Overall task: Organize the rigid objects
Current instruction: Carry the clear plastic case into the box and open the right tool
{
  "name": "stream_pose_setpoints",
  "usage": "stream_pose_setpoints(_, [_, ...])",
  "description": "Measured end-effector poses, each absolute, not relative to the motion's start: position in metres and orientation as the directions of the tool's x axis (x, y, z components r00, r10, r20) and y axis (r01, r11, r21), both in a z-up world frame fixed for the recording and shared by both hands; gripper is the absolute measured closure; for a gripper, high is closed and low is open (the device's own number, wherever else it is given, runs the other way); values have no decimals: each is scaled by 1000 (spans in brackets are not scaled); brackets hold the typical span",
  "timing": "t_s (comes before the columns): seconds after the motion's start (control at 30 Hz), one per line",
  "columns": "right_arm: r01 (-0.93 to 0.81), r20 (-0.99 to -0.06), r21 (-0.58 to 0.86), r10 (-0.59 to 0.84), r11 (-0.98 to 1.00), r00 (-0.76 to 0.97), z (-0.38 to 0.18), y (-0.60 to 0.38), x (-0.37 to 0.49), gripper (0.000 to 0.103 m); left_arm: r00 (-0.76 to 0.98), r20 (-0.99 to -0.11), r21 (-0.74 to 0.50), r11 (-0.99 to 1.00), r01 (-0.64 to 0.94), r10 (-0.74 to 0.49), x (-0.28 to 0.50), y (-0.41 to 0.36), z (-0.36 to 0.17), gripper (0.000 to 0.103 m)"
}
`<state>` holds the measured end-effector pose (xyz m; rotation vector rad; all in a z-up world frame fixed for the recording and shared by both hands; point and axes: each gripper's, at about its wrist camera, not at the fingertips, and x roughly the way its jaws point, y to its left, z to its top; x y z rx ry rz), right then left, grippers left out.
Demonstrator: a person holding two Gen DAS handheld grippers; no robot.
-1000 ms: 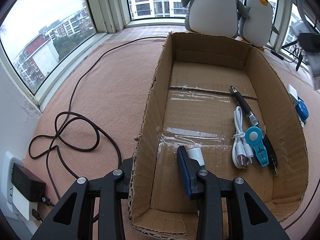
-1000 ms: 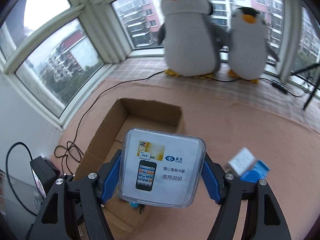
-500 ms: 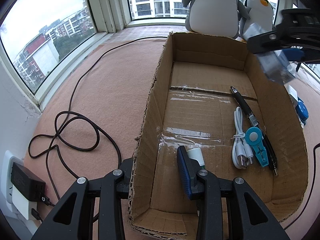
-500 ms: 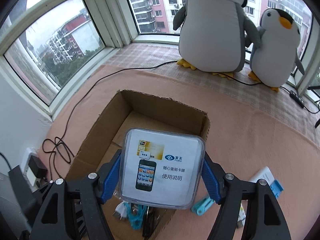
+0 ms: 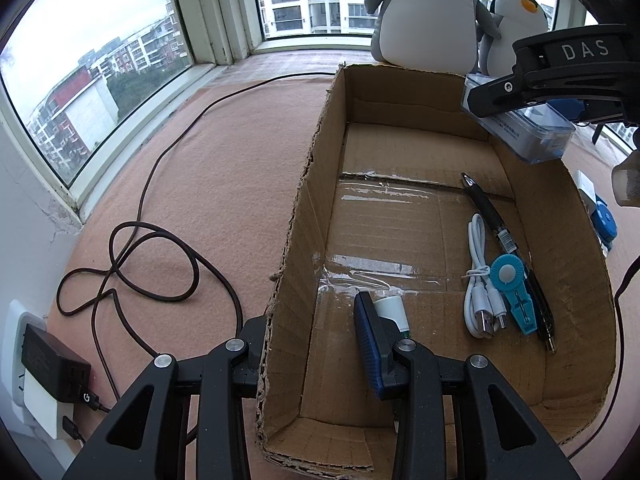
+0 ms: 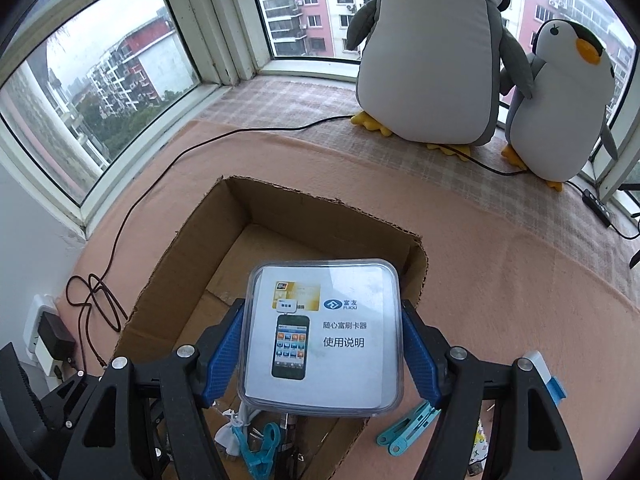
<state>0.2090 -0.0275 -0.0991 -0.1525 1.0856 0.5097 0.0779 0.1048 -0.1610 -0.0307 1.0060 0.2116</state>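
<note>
Clear case (image 6: 320,340) now over box (image 6: 192,240), flat.

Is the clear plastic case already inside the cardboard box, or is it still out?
Still out. The right gripper holds the clear plastic case in the air above the cardboard box, over its right wall, touching nothing inside.

Larger plush penguin (image 6: 432,52) head cut off by top edge; cardboard box (image 6: 192,240) floor mostly hidden behind clear plastic case (image 6: 320,336).
</note>
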Motion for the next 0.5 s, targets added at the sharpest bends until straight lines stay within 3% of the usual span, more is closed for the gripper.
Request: stream_pose_setpoints(0.5, [-459, -844, 174, 372, 871, 387, -82, -38, 207, 24, 518, -839, 73, 979, -191, 164, 77, 105, -162, 66])
